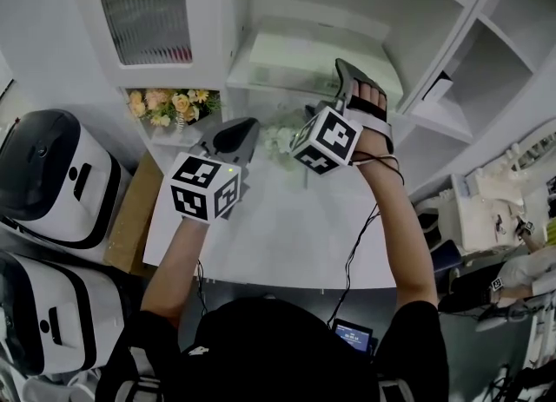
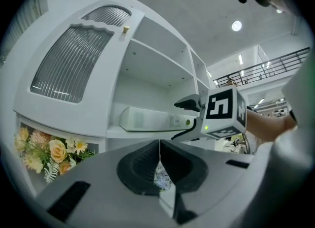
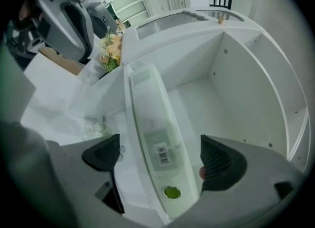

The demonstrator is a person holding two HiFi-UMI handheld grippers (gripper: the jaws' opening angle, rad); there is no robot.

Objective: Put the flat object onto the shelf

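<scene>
Draw right gripper (image 3: 160,156), jaws spread astride box (image 3: 150,118), straight back without nudging it off shelf (image 3: 197,99); left gripper (image 2: 158,165) clenched, empty.

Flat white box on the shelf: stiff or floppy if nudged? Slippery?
Probably stiff: the flat white box has straight edges and shows no sag on the shelf. Likely slick: its smooth surface should slide rather than tip, since it lies flat. It seems to fill most of the gap between the open right gripper jaws, so a grip across it may be marginal.
</scene>
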